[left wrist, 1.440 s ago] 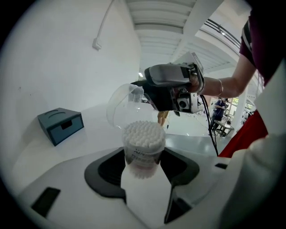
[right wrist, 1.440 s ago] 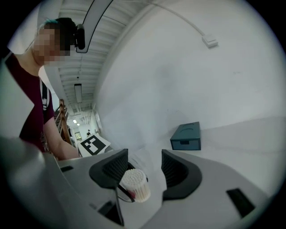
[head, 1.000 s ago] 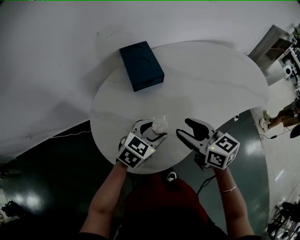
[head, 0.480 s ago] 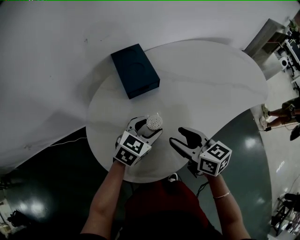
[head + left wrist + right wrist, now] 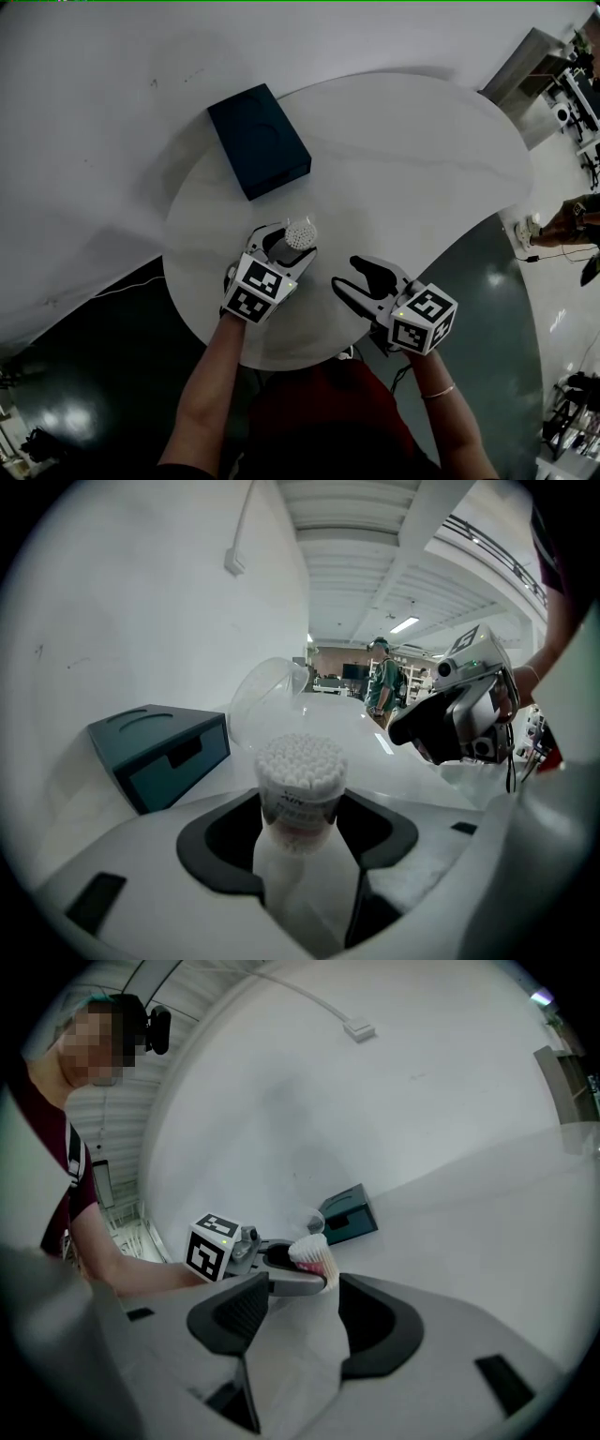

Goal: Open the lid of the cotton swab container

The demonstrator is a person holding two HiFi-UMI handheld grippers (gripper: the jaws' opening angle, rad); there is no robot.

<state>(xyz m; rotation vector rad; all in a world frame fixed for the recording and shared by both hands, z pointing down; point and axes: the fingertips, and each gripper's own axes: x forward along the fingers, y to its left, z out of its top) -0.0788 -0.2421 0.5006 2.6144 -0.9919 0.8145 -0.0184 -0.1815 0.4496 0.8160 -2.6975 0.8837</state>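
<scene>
The head view looks down on a round white table point(image 5: 422, 159). The left gripper point(image 5: 284, 246) is over the near part of the table, and its two fingers are closed on a small clear plastic tub full of cotton swabs point(image 5: 300, 233). From up here the tub is only a little white dotted circle. A dark blue box with a round dent in its top point(image 5: 258, 141) lies farther back on the table, well apart from the tub. The right gripper point(image 5: 352, 277) is just beside the left one. Its fingers stand wide apart and hold nothing.

The left gripper view shows more. The black pads press on both sides of the tub. The white swab tips point(image 5: 300, 757) are bare on top. A clear round lid point(image 5: 267, 691) is tipped back behind them, so the tub is open. I cannot tell if the lid hangs on to the tub. A person point(image 5: 380, 672) stands far off in the room.

The right gripper view shows the gap between its own fingers with only table there. It also shows the left gripper's marked cube point(image 5: 212, 1247) and the tub leaning in that grip.
</scene>
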